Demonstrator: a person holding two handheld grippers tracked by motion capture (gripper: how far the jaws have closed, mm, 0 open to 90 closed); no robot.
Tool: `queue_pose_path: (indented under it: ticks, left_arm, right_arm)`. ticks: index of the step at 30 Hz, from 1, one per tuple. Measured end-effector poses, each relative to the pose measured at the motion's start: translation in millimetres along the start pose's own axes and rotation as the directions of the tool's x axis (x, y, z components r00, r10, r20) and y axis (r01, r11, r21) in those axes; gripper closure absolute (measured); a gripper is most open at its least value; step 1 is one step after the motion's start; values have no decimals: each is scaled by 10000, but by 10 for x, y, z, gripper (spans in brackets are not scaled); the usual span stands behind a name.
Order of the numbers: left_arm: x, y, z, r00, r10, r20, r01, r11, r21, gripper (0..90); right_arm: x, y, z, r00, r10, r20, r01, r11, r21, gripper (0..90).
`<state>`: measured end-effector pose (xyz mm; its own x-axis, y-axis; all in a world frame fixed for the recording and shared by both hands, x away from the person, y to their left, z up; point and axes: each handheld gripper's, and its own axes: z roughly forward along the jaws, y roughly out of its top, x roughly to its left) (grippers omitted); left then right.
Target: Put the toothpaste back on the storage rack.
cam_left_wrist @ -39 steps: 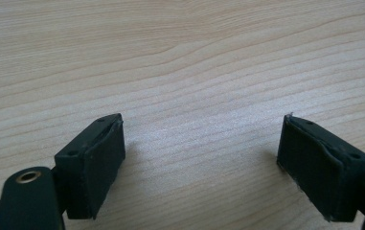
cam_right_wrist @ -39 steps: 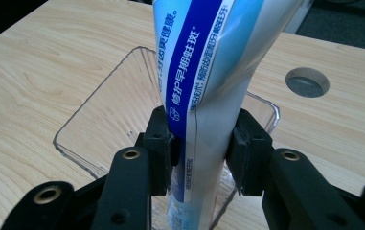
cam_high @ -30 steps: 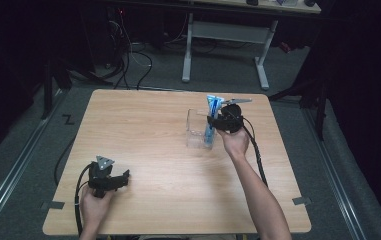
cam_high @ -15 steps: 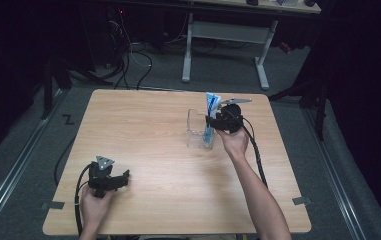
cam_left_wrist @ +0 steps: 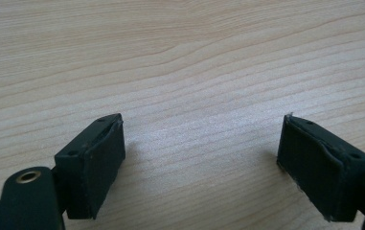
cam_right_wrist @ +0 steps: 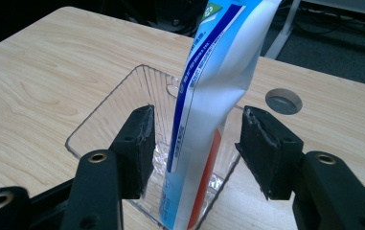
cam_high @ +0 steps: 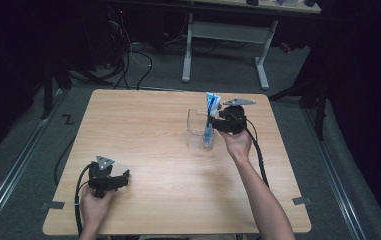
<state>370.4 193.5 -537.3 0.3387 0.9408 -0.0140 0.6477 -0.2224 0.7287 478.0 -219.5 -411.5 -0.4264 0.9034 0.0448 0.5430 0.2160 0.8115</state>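
A blue and white toothpaste tube (cam_right_wrist: 209, 96) stands upright in a clear plastic container (cam_right_wrist: 103, 120) on the wooden table, toward the far right in the high view. My right gripper (cam_right_wrist: 198, 117) straddles the tube (cam_high: 209, 120) over the container (cam_high: 195, 131). Its jaws have just been opening, and there is a gap between each pad and the tube. My right gripper (cam_high: 217, 122) reaches in from the tube's right. My left gripper (cam_high: 123, 177) rests low near the front left, open, with bare wood between its fingers (cam_left_wrist: 98, 163).
A round cable hole (cam_right_wrist: 283, 100) is set in the tabletop beyond the container. The table's far edge (cam_high: 178, 91) lies close behind the container. A white desk frame (cam_high: 228, 35) and cables stand on the floor past it.
The right hand has drawn back very slightly from the tube, which stays standing in the container. The left hand and its gripper have not moved.
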Motion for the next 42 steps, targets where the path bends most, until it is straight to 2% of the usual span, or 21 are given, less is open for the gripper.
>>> queue_pose_path:
  ticks: [5, 8, 15, 24, 28, 42]
  left_arm:
    - [0, 0, 0, 10000, -1, -1, 1, 10000, -1, 169]
    - [0, 0, 0, 10000, 2, 0, -2, 10000, -1, 169]
    - [0, 0, 0, 10000, 0, -2, 0, 10000, -3, 169]
    - [-1, 1, 1, 10000, -5, -6, 5, 10000, -5, 169]
    - [-1, 1, 2, 10000, -10, -14, 10, 10000, -5, 169]
    - [-2, 2, 3, 10000, -27, -22, 27, 10000, -7, 169]
  right_arm:
    - [-41, -48, -87, 10000, 42, 20, -42, 9999, -113, 477]
    - [-69, -58, -176, 9997, 148, -173, -151, 9998, -132, 473]
    - [-57, -86, -385, 9994, 151, -296, -164, 9989, -434, 484]
    - [-118, -194, -553, 9971, 585, -487, -611, 9967, -543, 488]
    - [-136, -227, -644, 9965, 641, -539, -671, 9962, -558, 488]
    - [-107, -373, -788, 9957, 649, -667, -692, 9955, -648, 488]
